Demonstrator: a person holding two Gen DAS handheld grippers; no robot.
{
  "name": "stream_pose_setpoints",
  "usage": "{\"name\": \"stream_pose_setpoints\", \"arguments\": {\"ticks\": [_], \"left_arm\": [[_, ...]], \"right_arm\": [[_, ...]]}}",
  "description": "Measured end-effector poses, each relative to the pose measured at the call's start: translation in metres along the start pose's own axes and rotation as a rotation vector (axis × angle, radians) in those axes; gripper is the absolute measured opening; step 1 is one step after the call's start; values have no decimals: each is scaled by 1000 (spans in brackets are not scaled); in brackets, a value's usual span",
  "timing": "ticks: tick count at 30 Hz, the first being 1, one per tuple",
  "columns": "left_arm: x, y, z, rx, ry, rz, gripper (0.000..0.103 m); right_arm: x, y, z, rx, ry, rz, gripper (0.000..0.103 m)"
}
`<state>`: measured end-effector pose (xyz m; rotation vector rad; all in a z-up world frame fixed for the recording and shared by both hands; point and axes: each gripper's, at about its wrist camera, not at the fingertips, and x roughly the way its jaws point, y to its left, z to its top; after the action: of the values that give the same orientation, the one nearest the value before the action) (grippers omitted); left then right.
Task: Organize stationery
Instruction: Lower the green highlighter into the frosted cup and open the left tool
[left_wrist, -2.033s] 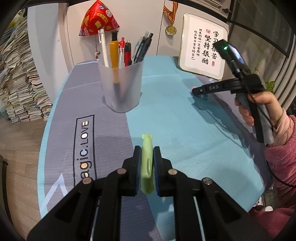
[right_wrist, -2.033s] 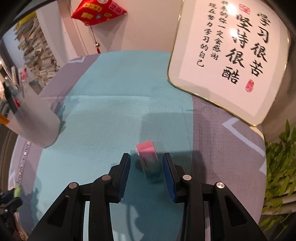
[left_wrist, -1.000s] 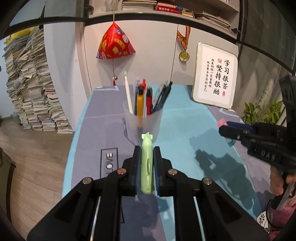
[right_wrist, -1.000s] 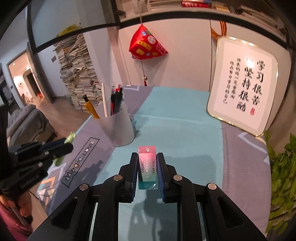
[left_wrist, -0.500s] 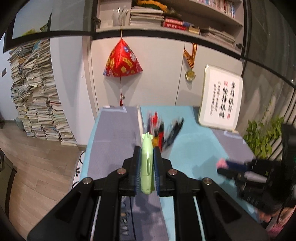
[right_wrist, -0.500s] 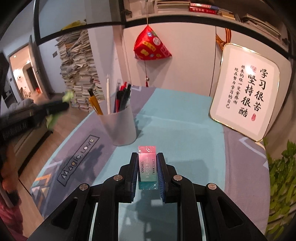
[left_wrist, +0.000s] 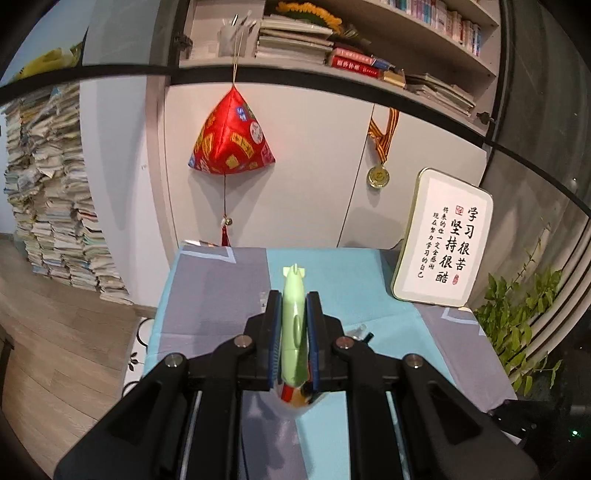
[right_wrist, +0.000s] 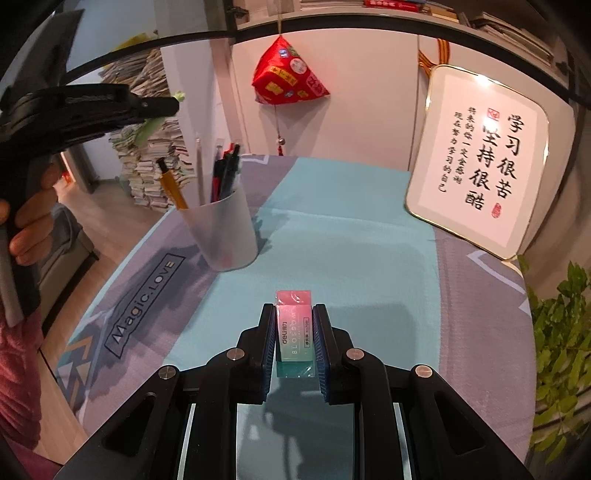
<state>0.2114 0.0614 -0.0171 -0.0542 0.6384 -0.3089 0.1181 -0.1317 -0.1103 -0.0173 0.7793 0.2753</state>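
Observation:
My left gripper (left_wrist: 294, 295) is shut on a pale green pen-like item (left_wrist: 293, 325), held high above the translucent pen cup (right_wrist: 221, 229). In the left wrist view only the tops of the cup's pens (left_wrist: 291, 397) show under the jaws. In the right wrist view the left gripper (right_wrist: 162, 105) hangs above and left of the cup, which holds several pens. My right gripper (right_wrist: 294, 314) is shut on a pink-to-teal eraser (right_wrist: 294, 332), held above the teal desk mat (right_wrist: 351, 251), to the right of the cup and nearer to me.
A framed calligraphy plaque (right_wrist: 484, 158) leans at the back right of the desk. A red hanging ornament (left_wrist: 231, 140) and a medal (left_wrist: 377, 175) hang on the wall behind. A plant (right_wrist: 561, 339) stands to the right, paper stacks (left_wrist: 55, 221) to the left.
My left gripper has risen and moved forward over the pen cup with the green item. My right gripper keeps the eraser and has barely moved.

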Motion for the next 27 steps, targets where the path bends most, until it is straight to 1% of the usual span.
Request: {"name": "stream_pose_setpoints", "arguments": {"ticks": [4,9,18,21,27], "left_arm": [[17,5,-5,-27,37,-10,11],[27,12,-15,-45,70,-21,11],[32,18,-19,-70,74,-58,11],[34,20,-19,-89,70,-78,11],[36,23,-21,-106,74,-94,11]], "right_arm": [[-1,-4,2,15,0,-9,21],[-1,-4,3,19,-3,-9,21],[-3,1,12,31,-22,3,21],[-2,3,12,30,-18,4,21],[-1,0,10,40,-8,-1,21]]}}
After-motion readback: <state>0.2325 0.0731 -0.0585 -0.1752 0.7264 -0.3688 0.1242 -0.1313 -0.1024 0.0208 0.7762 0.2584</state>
